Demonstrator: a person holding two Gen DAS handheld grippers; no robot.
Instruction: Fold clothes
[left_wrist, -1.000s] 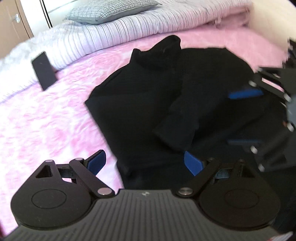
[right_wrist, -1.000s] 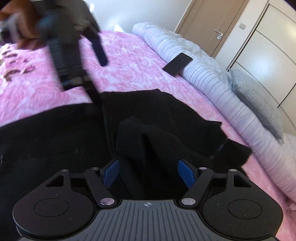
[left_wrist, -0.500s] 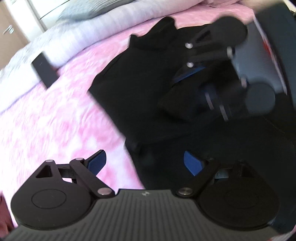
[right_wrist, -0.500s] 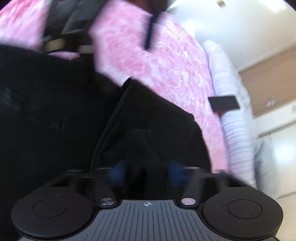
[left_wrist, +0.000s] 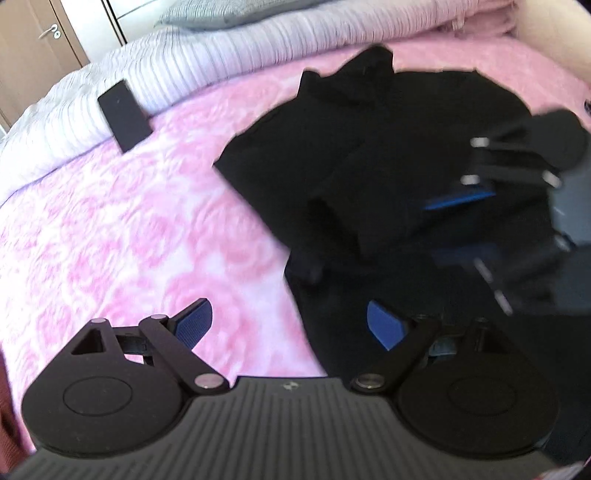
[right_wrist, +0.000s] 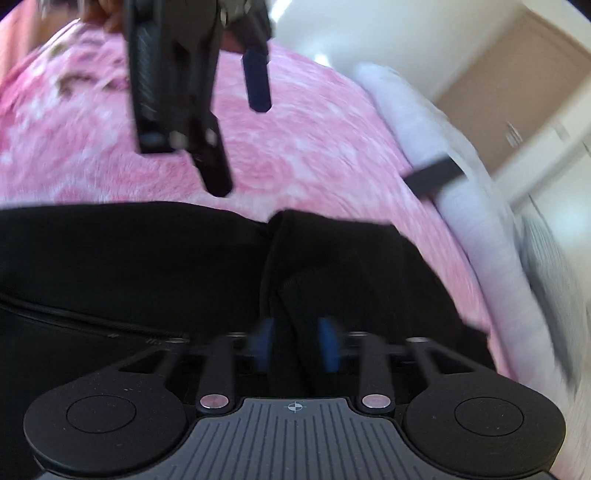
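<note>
Left gripper (left_wrist: 290, 325): blue pads spread wide apart, nothing between them; the left pad (left_wrist: 194, 321) sits over the pink bedspread (left_wrist: 129, 229), the right pad over the edge of the black garment (left_wrist: 369, 155). No contact with the cloth can be confirmed. Right gripper (right_wrist: 297, 347): blue pads drawn close together with a raised fold of the garment's black fabric pinched between them; view is motion-blurred, so the exact contact line is unclear. Garment lies on the bedspread, partly folded, with a sleeve or flap doubled over the body and the collar end pointing toward the head of the bed. A seam or zip line runs across the fabric at the left of the right wrist view. In the left wrist view the right gripper shows blurred at the right edge, over the garment. In the right wrist view the left gripper hangs above the bedspread beyond the garment's far edge, with a hand (right_wrist: 107, 14) behind it at the top of the frame. Farther off: a flat black device (left_wrist: 123, 110) leaning against the white ribbed cover (left_wrist: 221, 51), a grey pillow (left_wrist: 221, 13), then a brown door (left_wrist: 33, 33) with handle. No readable brands, labels or writing; only a small crosshair mark on each gripper body.
</note>
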